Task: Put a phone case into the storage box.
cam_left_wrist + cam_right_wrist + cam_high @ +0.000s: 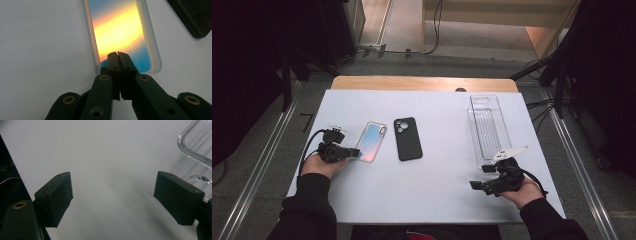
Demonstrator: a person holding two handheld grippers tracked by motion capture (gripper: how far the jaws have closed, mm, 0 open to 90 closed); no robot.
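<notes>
An iridescent phone case (373, 141) with a clear rim lies flat on the white table (437, 200), left of centre. My left gripper (356, 153) sits at its near end. In the left gripper view the jaws are pressed together, and the left gripper (117, 54) points over the near edge of the case (120, 30) with nothing visible between the jaws. A black phone case (407, 138) lies just right of the iridescent one, and its corner (192, 17) shows in the left gripper view. My right gripper (481, 176) is at the front right, and the right gripper (113, 195) stands wide open over bare table.
A long clear plastic tray (489, 127) lies at the right, just beyond the right gripper; its rounded corner (192, 152) shows up close. A wooden table edge (422, 82) runs along the back. The person's dark sleeves come in from the bottom.
</notes>
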